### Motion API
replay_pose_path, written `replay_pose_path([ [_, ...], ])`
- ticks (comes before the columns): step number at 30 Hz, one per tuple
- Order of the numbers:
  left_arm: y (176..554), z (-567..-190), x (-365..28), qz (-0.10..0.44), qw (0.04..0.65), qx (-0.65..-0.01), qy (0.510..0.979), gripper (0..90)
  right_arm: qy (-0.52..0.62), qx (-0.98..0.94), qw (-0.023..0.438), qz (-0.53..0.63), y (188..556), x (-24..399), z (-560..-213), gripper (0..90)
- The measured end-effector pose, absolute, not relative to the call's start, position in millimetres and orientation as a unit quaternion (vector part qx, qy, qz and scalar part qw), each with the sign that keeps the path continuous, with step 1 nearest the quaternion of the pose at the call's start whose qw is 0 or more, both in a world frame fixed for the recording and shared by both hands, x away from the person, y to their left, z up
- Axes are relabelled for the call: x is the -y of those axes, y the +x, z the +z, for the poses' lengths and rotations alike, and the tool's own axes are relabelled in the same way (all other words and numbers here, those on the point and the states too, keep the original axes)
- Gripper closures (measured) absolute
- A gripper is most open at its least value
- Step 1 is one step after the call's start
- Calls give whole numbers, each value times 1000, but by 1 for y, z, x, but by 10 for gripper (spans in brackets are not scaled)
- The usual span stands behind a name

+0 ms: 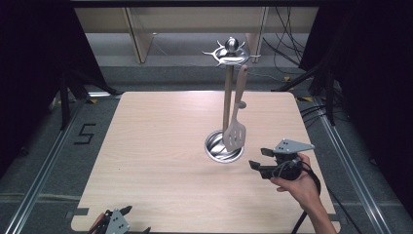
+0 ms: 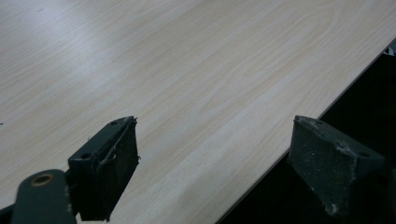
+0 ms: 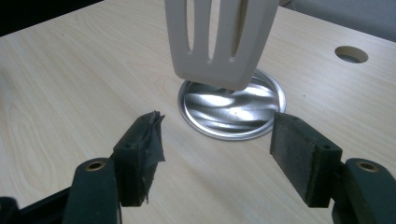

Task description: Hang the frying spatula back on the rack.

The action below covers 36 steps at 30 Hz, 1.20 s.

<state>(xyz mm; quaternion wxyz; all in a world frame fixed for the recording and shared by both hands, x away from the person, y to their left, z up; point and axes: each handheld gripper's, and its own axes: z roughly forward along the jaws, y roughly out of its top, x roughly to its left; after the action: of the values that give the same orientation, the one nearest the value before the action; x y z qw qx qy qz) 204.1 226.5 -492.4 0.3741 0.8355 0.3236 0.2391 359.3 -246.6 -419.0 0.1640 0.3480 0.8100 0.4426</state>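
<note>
Pale and slotted, the spatula hangs from a hook on the steel utensil stand, blade just above the round base. It looks light, stiff, smooth — likely to swing if nudged; the flat blade seems the surest hold. Right gripper sits just beside it, jaws spread, empty. The stand's pole crowds the handle. Left gripper gapes at the table's near edge.
</note>
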Motion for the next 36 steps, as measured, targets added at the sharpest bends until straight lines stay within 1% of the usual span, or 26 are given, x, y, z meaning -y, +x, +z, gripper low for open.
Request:
replay_pose_path([
  [1,204,-493,-226,238,375,-325,835,150,354,-810,153,442,358,246,-419,349],
  [2,204,-493,-226,237,374,-322,837,150,352,-808,161,445,357,245,-420,347],
  [3,204,-494,-224,237,384,-330,829,150,352,-812,153,440,356,245,-421,340],
  [5,204,-494,-224,238,387,-332,827,150,355,-809,154,442,356,244,-423,339],
  [7,204,-493,-226,241,379,-323,833,151,353,-810,157,441,357,244,-426,336],
  [8,204,-494,-225,240,388,-329,827,150,358,-813,147,434,356,243,-427,332],
  [9,204,-494,-224,240,384,-333,827,150,349,-815,158,435,357,245,-428,332],
  [10,204,-494,-224,240,384,-333,827,150,349,-815,158,435,357,245,-428,332],
  [12,204,-494,-224,239,384,-324,831,150,349,-817,148,434,356,245,-429,330],
  [17,203,-493,-224,236,384,-329,830,150,361,-813,142,434,352,244,-432,328],
  [18,204,-493,-224,237,383,-324,832,150,356,-814,147,436,353,244,-433,329],
  [19,204,-494,-223,236,390,-329,827,150,355,-816,145,433,353,244,-434,328],
  [20,204,-493,-225,241,375,-326,834,150,357,-817,141,430,352,244,-435,328],
  [21,205,-493,-225,245,379,-315,835,150,355,-815,147,433,353,244,-436,328],
  [23,204,-492,-225,240,374,-322,836,150,360,-817,137,429,351,244,-437,328],
  [26,203,-493,-225,241,377,-324,833,150,350,-822,145,426,353,245,-441,327],
  [29,203,-495,-223,235,391,-334,825,150,356,-822,134,424,350,243,-443,326],
  [30,204,-494,-225,241,375,-327,833,150,360,-820,133,424,350,242,-444,325],
  [32,204,-493,-225,241,375,-325,834,150,358,-823,131,422,350,242,-444,324],
  [33,204,-494,-224,238,386,-329,828,150,357,-823,130,422,349,242,-445,323],
  [35,204,-492,-225,238,377,-323,835,150,358,-822,130,424,348,242,-446,322],
  [36,203,-493,-225,237,379,-326,833,150,351,-824,137,423,349,243,-446,321],
])
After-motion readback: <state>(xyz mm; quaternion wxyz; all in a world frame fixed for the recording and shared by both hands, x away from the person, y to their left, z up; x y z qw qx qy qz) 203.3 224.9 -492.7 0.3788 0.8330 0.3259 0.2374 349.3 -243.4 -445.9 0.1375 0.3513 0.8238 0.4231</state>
